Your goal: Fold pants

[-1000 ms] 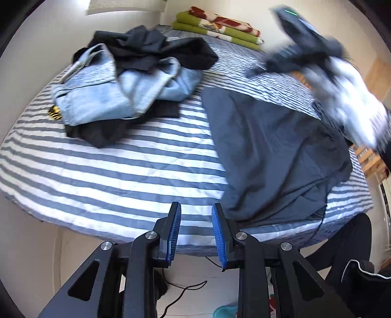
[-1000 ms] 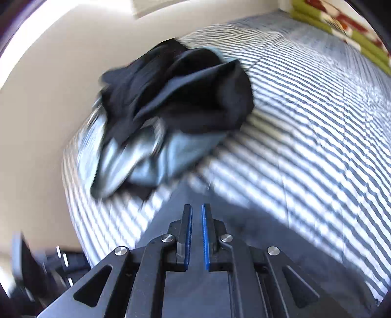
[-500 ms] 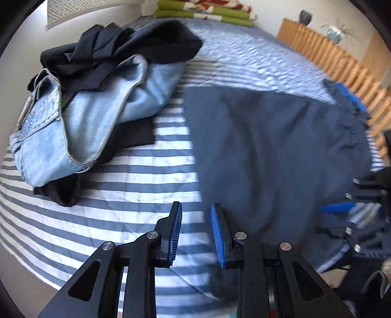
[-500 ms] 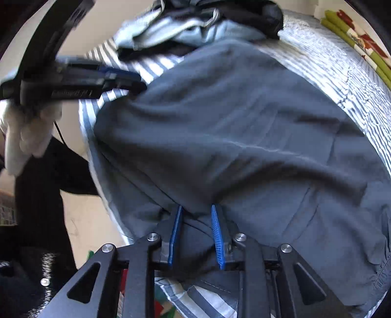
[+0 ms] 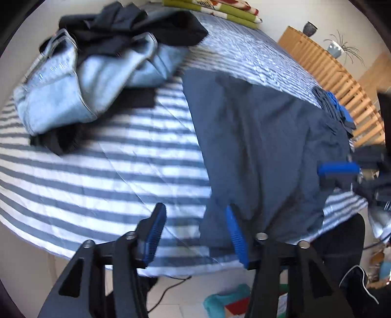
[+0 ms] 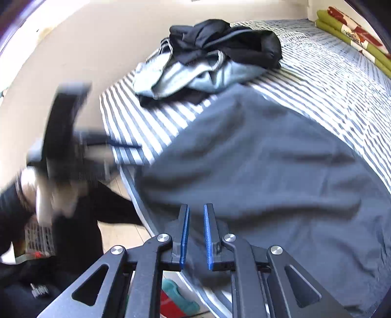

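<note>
1. The left gripper (image 5: 195, 231) was opening its jaws wide. Nothing was pressed between the pads; the corner of the dark grey pants (image 5: 264, 151) lay under the right pad only.
2. The right gripper (image 6: 196, 236) had its jaws narrow, with a small gap between the blue pads. It hung over the near edge of the pants, and it gripped no cloth.
3. The pants lay spread flat on the striped bed sheet (image 5: 97, 176), and their near end reached over the edge of the bed.
4. Beyond the pants, further up the bed, lay a heap of light blue jeans (image 5: 73, 93) with black clothes (image 5: 136, 29) on top of them.
5. Folded green blankets (image 5: 215, 9) lay at the far end of the bed, well apart from the pants.
6. Beside the bed, on the side of the pants away from the heap, stood a wooden slatted frame (image 5: 337, 80).
</note>
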